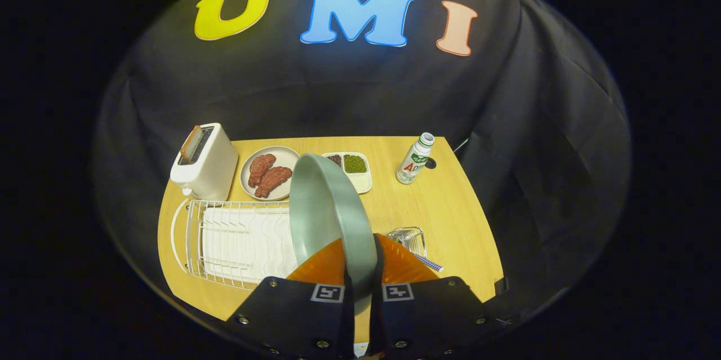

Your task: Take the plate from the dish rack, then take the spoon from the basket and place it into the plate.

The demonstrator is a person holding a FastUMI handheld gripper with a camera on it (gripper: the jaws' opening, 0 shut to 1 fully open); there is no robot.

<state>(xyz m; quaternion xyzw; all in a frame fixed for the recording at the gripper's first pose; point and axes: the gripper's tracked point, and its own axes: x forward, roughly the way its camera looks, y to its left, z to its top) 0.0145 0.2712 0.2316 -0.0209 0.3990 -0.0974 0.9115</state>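
A pale green plate (326,208) stands on edge between my fingers, lifted above the table. My gripper (360,261) is shut on the plate's near rim, one finger on each face. The white wire dish rack (236,241) lies below and beside the plate, with nothing standing in it. Just beyond my fingers, on the other side of the plate, sits a small wire basket (408,239). A spoon handle with a blue checked pattern (429,262) sticks out of the basket toward the table's near edge.
On the wooden table (450,219) beyond the rack stand a white toaster (205,163), a plate with two pieces of meat (267,174) and a small white tray of beans (355,168). A small bottle (414,158) stands toward the far corner.
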